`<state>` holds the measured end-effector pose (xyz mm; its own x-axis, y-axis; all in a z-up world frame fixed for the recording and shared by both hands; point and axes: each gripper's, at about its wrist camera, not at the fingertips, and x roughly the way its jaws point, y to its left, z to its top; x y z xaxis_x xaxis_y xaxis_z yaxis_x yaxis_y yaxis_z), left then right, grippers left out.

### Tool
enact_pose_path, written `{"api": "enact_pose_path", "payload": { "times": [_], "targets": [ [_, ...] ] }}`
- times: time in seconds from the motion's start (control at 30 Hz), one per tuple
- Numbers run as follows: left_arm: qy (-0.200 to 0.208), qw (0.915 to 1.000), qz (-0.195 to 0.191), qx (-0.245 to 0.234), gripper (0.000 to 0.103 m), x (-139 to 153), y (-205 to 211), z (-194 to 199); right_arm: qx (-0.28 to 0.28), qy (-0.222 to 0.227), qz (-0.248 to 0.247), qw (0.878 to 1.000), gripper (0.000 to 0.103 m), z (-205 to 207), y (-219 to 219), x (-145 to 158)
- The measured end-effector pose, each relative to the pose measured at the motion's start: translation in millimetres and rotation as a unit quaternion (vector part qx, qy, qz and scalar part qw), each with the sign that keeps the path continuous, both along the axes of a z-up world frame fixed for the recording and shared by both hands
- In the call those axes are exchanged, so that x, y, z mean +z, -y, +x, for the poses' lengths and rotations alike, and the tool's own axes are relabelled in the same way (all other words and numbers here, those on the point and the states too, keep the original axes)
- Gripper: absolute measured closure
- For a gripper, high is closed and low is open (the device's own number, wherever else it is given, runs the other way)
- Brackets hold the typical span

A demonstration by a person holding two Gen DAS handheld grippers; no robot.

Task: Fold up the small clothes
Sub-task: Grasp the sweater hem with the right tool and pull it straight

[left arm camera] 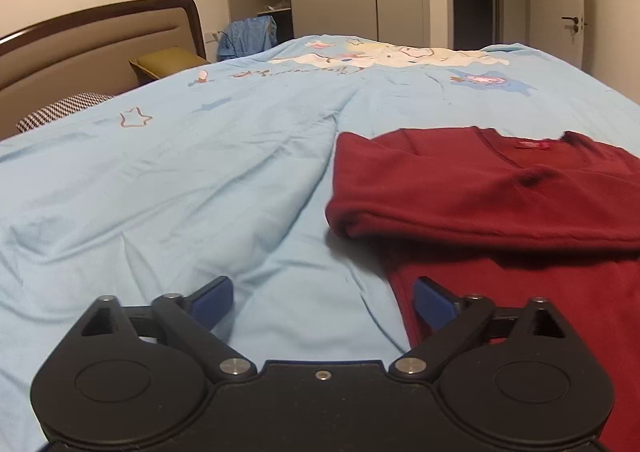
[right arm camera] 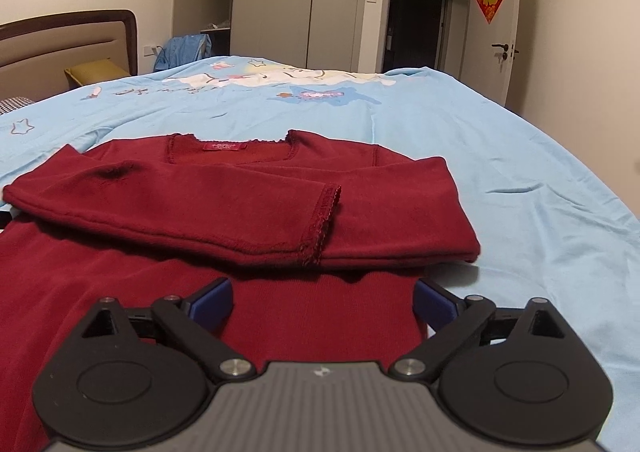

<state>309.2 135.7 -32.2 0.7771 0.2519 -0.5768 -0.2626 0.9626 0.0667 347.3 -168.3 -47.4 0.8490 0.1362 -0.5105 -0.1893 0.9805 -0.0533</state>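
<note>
Right claw (right arm camera: pixel 323 302) spread wide, nothing between the blue pads (right arm camera: pixel 212 302) — hovering right over the lower body of the dark red top (right arm camera: pixel 200 204), near its right side edge. Left claw (left arm camera: pixel 323 302) just as wide, also empty, straddling the left side edge of the same top (left arm camera: pixel 500 192): right pad over red fabric, left pad over bare blue bedspread (left arm camera: pixel 160 180).

So the garment sits dead ahead of both claws, collar (right arm camera: pixel 228 148) pointing away toward the far side of the bed, hem toward the claws and out of view below them. Long axis runs straight away from the claws. Both sleeves already folded across the chest, the top one ending in a lacy cuff (right arm camera: pixel 322 220) right of centre, making a thick band across the middle.

Next move, best guess: pinch the lower part at the two side edges and carry it up over the sleeves toward the collar. Each claw about equally near its own edge, so a two-handed lift looks natural.

Plenty of open bedspread (right arm camera: pixel 500 172) beyond the collar and off to both sides. Wrinkles in the cover on the left; soft surface, so pinching bedspread along with the shirt seems the main risk.
</note>
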Motion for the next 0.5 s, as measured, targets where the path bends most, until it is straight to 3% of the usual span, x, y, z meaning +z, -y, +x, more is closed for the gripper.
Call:
{"api": "enact_pose_path", "payload": {
  "times": [0.17,0.5],
  "targets": [
    [-0.016,0.9991,-0.025,-0.029,0.001,-1,12,-46,0.011,-0.004,-0.008,1.0,0.0,-36,16,5],
    [-0.058,0.9954,-0.019,-0.074,0.001,-11,43,-114,0.019,-0.047,-0.011,0.999,0.0,-123,50,0]
  ]
}}
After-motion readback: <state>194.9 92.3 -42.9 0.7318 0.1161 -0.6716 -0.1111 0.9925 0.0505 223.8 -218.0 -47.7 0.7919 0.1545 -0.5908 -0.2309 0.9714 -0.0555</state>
